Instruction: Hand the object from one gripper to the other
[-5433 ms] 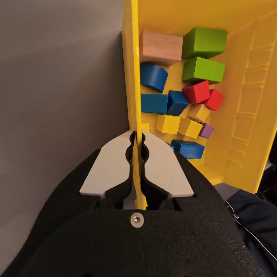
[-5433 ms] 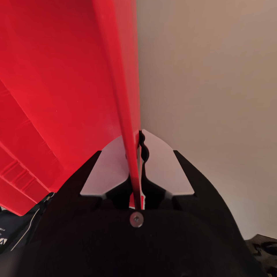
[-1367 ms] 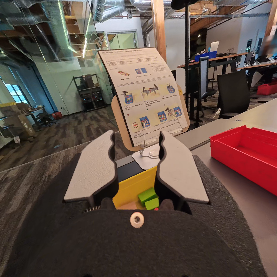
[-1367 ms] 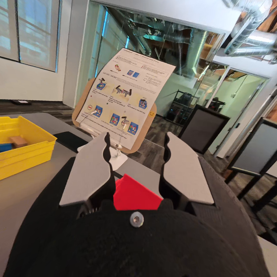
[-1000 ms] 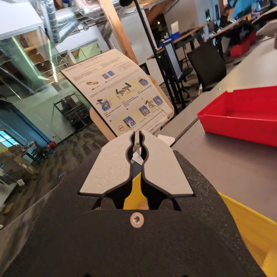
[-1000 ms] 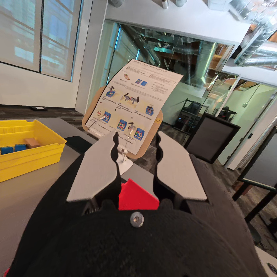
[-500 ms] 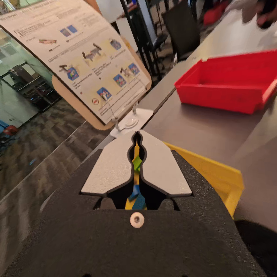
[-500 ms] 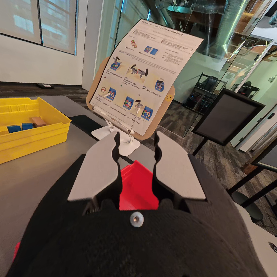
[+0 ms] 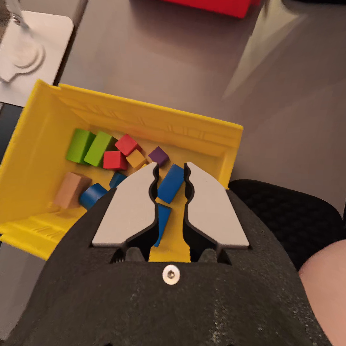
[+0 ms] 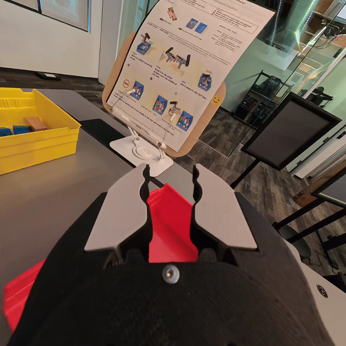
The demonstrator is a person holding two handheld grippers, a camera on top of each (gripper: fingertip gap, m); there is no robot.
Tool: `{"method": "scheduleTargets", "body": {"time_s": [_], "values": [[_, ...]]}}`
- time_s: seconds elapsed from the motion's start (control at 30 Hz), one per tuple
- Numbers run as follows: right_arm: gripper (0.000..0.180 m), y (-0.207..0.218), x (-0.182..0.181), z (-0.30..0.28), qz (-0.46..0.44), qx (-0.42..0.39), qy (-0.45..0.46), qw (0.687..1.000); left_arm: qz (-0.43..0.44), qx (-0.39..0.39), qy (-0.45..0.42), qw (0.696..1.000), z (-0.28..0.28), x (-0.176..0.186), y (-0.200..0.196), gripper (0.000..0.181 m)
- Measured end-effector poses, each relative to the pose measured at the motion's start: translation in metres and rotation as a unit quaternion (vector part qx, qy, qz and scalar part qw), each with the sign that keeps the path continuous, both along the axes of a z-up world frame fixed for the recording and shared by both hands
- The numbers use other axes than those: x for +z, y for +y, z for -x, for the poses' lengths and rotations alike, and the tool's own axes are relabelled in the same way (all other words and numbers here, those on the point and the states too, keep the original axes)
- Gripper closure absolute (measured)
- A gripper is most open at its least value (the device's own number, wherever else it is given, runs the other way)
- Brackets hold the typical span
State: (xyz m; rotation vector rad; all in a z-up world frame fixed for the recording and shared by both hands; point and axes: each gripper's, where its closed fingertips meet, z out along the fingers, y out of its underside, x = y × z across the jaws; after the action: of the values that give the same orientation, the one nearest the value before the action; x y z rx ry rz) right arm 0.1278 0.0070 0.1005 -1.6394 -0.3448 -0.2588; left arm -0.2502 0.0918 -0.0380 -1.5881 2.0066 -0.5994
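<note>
Fingers: left gripper [image 9: 170, 165] parted above blue block [image 9: 170, 183], empty; right gripper [image 10: 170, 167] parted, empty.
Progress: nothing picked, seemingly; handover ahead.

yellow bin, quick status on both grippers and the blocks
Left gripper open above yellow bin, blue block between its tips, ungrasped. Right gripper open, empty, over red bin. Nothing blocking.

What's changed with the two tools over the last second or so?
The left tool tipped down from the instruction stand to hang over the yellow bin, and opened from shut; a blue block shows in its gap, not gripped. The right tool stayed open and empty above the red bin.
</note>
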Motion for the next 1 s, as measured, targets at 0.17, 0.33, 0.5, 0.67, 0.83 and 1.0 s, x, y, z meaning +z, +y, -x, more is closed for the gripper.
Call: {"method": "scheduleTargets", "body": {"time_s": [0.17,0.33,0.5,0.67,0.83,1.0], "values": [[0.135,-0.001,0.000,-0.002,0.001,0.008,0.018,1.000,-0.022,-0.018,0.056,0.998,-0.010,-0.010,-0.004,0.144],[0.135,0.000,-0.001,-0.006,0.007,0.008,0.023,1.000,-0.091,-0.059,0.153,0.982,-0.001,-0.033,-0.004,0.143],[0.135,0.002,-0.003,-0.002,0.010,0.015,0.018,1.000,-0.106,-0.084,0.143,0.980,-0.002,-0.050,0.002,0.145],[0.135,0.001,-0.004,-0.001,0.013,0.012,0.009,1.000,-0.114,-0.099,0.188,0.971,0.012,-0.072,0.009,0.136],[0.135,0.002,-0.003,0.001,0.013,0.019,0.018,1.000,-0.130,-0.115,0.200,0.964,0.014,-0.083,0.010,0.137],[0.134,0.003,-0.007,0.001,0.021,0.017,0.013,1.000,-0.139,-0.133,0.214,0.958,0.015,-0.095,0.011,0.141]]}}
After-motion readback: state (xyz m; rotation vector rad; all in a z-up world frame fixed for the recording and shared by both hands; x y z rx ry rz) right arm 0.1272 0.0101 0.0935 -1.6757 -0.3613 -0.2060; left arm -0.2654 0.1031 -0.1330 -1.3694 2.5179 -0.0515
